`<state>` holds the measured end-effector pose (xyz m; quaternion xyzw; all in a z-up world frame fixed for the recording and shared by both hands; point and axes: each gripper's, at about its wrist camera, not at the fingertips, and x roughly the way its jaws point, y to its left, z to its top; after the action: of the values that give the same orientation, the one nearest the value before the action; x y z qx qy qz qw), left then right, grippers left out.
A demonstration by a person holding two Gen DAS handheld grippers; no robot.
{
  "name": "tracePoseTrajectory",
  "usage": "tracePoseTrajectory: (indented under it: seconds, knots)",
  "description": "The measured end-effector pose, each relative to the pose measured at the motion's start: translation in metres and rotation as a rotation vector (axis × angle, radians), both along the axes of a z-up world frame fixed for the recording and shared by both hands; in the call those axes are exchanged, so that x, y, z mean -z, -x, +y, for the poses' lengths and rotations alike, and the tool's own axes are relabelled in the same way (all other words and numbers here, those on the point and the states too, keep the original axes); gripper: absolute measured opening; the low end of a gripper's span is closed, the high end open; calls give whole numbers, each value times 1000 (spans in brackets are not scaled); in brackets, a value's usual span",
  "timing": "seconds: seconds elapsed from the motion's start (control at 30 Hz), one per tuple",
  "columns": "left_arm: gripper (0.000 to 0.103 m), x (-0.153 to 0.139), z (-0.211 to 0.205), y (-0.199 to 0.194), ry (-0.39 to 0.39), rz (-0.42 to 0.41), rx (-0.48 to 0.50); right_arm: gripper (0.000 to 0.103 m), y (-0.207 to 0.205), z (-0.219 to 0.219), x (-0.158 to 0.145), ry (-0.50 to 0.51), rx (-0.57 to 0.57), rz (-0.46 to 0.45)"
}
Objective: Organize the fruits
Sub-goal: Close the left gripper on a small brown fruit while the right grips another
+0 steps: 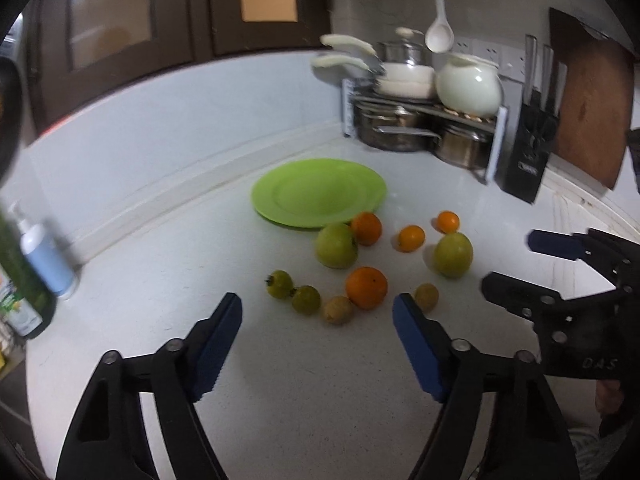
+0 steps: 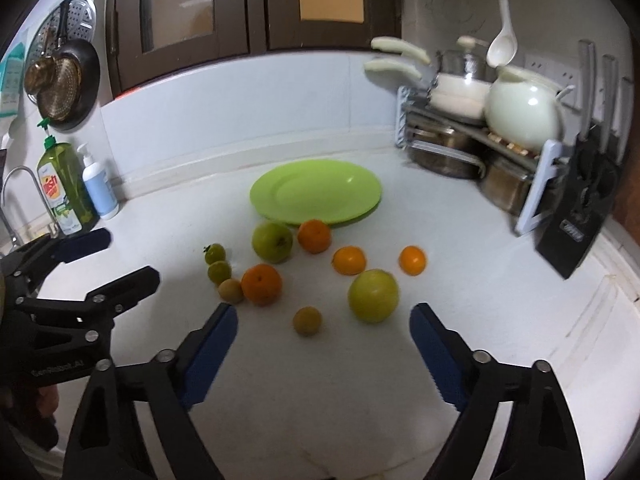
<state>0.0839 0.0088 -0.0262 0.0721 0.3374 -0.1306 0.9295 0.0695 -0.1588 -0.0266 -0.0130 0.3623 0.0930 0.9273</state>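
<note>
Though edges blur: left claw [image 1: 318, 314] spread, empty | right claw [image 2: 324, 326] spread, empty; fruits [image 2: 262, 284] loose

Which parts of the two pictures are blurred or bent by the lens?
Left wrist view: the bottles at the left edge are smeared, the pot rack is soft, and the counter edge curves. Right wrist view: the fruits are sharper, the rack is blurred, and a small glare sits on the green plate.

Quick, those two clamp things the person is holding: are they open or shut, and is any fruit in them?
Left tool: open, holding nothing, above the counter short of the fruit.
Right tool: open, holding nothing, no fruit touched.
</note>
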Motion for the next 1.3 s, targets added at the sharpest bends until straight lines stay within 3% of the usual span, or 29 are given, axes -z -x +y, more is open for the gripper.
tracePoseTrajectory:
  seconds: [0.13,0.37,0.7,1.3]
  knots:
    - [55,13,-5,-16,-10,33,66,70,-12,7,13,-7,-16,55]
    - [41,38,-10,-41,-18,116,170,56,-34,12,38,-19,-17,160]
    - [32,61,-19,-63,-42,177,241,41,-55,14,62,-39,-19,256]
    - [28,69,-26,-72,-72,174,252,27,-73,13,73,-49,-55,295]
